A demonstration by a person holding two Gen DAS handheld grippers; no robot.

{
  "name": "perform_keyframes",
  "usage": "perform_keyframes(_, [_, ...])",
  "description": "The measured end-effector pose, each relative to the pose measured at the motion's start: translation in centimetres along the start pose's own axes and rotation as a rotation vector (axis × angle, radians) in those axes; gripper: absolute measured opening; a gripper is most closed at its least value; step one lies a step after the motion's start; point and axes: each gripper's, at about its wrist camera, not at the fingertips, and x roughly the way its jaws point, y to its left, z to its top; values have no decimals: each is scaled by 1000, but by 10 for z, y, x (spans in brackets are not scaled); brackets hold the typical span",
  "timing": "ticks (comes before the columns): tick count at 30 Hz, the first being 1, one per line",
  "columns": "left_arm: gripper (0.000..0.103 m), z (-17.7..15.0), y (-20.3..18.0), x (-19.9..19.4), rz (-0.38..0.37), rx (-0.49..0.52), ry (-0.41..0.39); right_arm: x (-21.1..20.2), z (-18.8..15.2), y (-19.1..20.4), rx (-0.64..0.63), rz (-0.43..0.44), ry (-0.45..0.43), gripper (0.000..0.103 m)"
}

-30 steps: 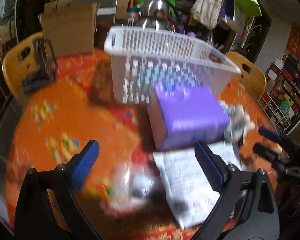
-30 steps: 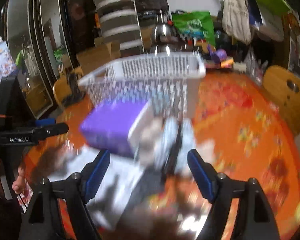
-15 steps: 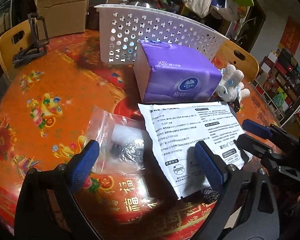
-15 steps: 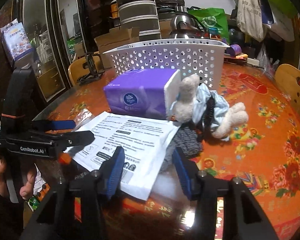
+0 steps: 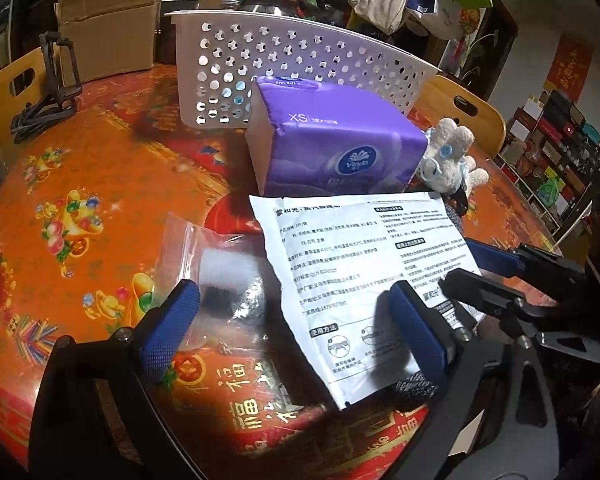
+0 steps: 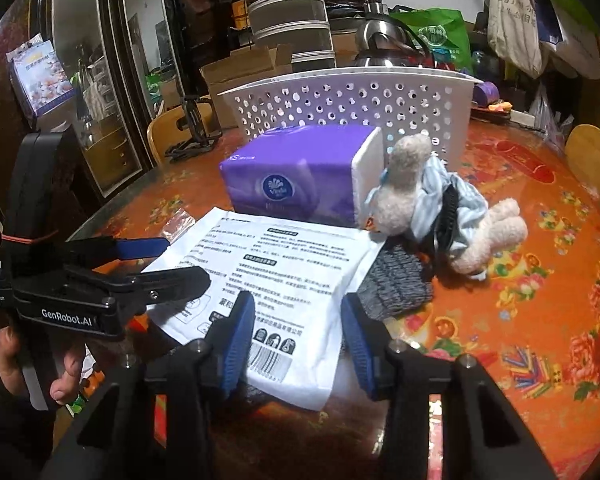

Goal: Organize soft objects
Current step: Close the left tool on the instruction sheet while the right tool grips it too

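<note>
A white printed packet lies on the orange table, over a grey knit item. Behind it stands a purple tissue pack, then a white perforated basket. A plush toy in a light blue cloth lies right of the pack. A clear bag holding white and dark items lies to the left. My left gripper is open above the bag and packet. My right gripper is open, its fingers astride the packet's near edge.
Wooden chairs stand around the table. A black folding stand sits at the far left edge. Cardboard boxes, a kettle and hanging bags crowd the space behind the basket.
Both grippers came down towards the table and settled. The right gripper narrowed its opening and moved onto the packet's near edge. The left gripper stayed wide open.
</note>
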Motion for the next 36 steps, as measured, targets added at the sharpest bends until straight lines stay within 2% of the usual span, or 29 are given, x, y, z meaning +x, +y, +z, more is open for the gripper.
perform_keyframes(3, [91,-1,-1,0,-4,0,-2,0,-2,2,-1,11,-1,39])
perform_keyframes(7, [81,-1,-7,-4,-1,29,-13,-1,-2,6,-19,2,-8,35])
perform_keyframes(13, [70,0,-8,-9,1,59,-24,-1,-2,8,-28,0,-7,34])
perform_keyframes(18, [67,-2,-5,-15,14,70,-37,-2,-2,8,-28,3,-8,33])
perform_keyframes(23, [66,-4,-10,-22,64,105,-63,-2,-2,7,-26,7,-8,33])
perform_keyframes(30, [64,-2,-13,-14,37,104,-45,-2,-4,6,-24,12,-8,33])
perform_keyframes(32, [56,0,-13,-13,11,97,-37,-2,-3,6,-27,10,-7,33])
perform_keyframes(34, [41,0,-16,-11,-17,101,-29,-2,-3,6,-28,11,-7,33])
perform_keyframes(36, [38,0,-21,-10,-13,116,-28,-2,-3,6,-29,11,-8,32])
